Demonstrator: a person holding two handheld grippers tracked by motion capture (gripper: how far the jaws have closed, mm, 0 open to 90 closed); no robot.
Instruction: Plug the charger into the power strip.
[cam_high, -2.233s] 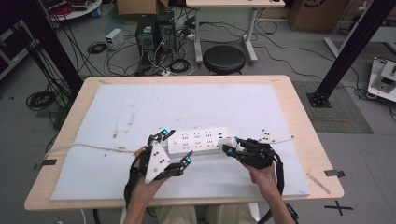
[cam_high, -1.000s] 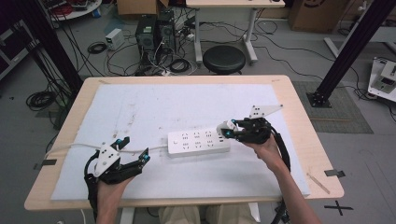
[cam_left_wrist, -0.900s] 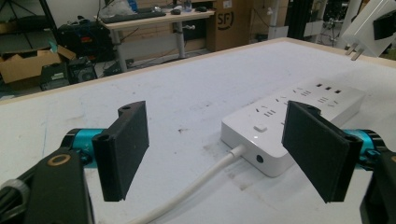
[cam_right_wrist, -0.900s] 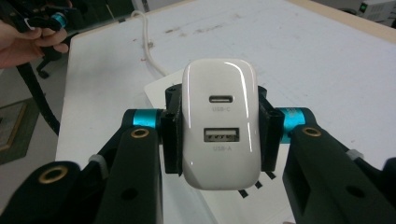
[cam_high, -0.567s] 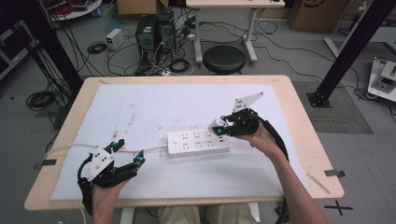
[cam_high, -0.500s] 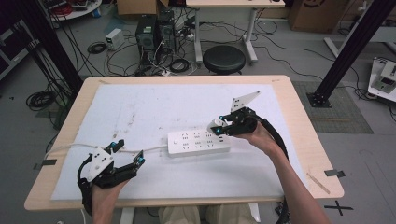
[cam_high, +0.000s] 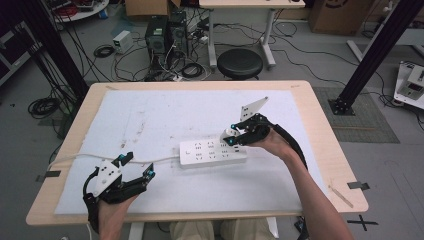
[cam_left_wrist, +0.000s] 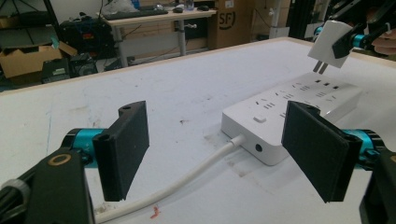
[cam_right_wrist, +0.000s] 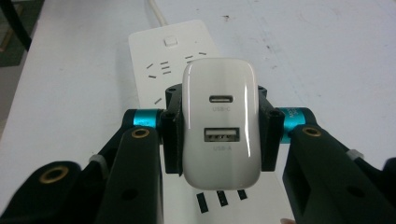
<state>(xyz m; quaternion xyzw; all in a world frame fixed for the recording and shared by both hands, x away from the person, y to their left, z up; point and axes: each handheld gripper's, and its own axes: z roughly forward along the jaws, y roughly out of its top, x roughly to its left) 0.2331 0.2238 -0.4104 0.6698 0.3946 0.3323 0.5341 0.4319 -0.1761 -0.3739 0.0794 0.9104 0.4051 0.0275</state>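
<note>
I hold the white USB charger (cam_right_wrist: 219, 123) clamped between the jaws of the right gripper (cam_high: 231, 136), its two flat prongs pointing down and clear of the power strip (cam_high: 213, 151), above the strip's right end. The step in hand, as I judge it, is seating the charger in one of the strip's sockets. To do it well I keep the prongs square to the strip's top face, line them up with a two-slot opening rather than a three-slot one, lower straight without tilt, and press only once both prongs have entered. The strip lies loose on the white mat (cam_high: 150, 115), so it may slide or tip under an off-centre push; the left gripper (cam_high: 135, 168), with its jaws wide apart and nothing between them, sits at the near left beside the strip's cord (cam_left_wrist: 187, 179) and could steady the strip's left end if needed. Count: one charger, with one USB-C port and one USB-A port on its back face; one power strip with one switch button (cam_left_wrist: 259, 118); one cord; two grippers; one table (cam_high: 320, 135).
</note>
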